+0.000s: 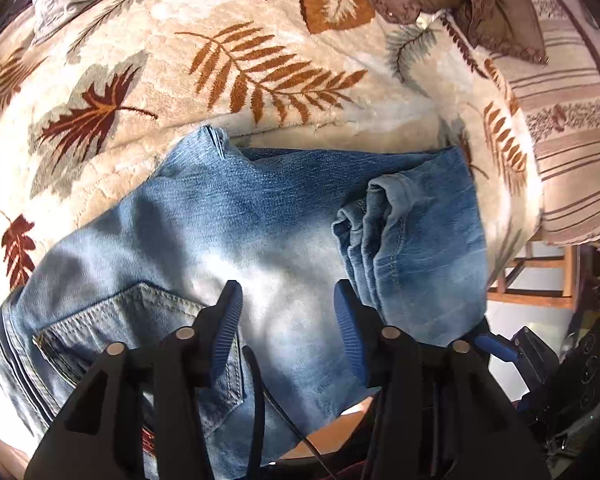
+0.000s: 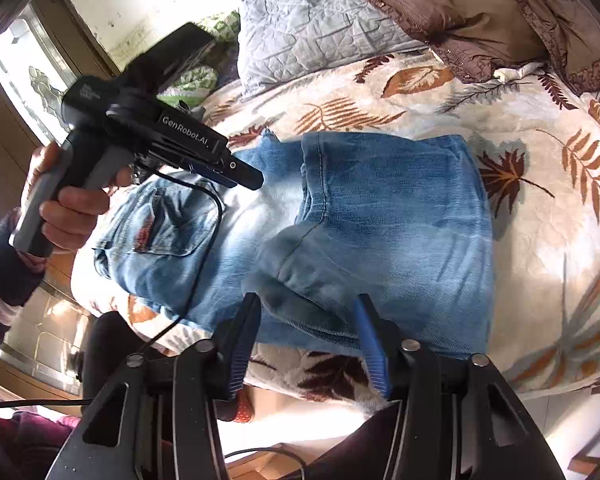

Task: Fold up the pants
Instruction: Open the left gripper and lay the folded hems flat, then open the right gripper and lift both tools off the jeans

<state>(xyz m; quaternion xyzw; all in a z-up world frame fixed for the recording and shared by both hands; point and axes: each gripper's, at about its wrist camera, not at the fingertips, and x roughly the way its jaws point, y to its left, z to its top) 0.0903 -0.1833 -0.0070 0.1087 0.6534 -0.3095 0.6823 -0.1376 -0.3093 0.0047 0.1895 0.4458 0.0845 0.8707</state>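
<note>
The jeans (image 1: 260, 216) lie folded once on the bed (image 1: 160, 92); both grippers, left (image 1: 288, 316) and right (image 2: 306, 332), are held with fingers spread and empty. A second fold is probably needed next.

Sunlight falls on a leaf-patterned blanket (image 1: 260, 60) ahead of the jaws, with a grey quilted pillow (image 2: 312, 24) beyond.

The pants (image 1: 236, 216) are faded blue denim — a matt, twilled cloth with raised stitching at the back pocket (image 1: 140, 320). Under them the blanket (image 1: 260, 32) is plush, fuzzy fleece with a leaf print. Beyond the pants lie a quilted, stitched grey pillow (image 2: 312, 24) and a brown cloth with a satin sheen (image 2: 460, 12). The left gripper (image 1: 288, 320) is matt black plastic — its fingers (image 1: 346, 320) carry ribbed blue pads, with bright metal pins.
</note>
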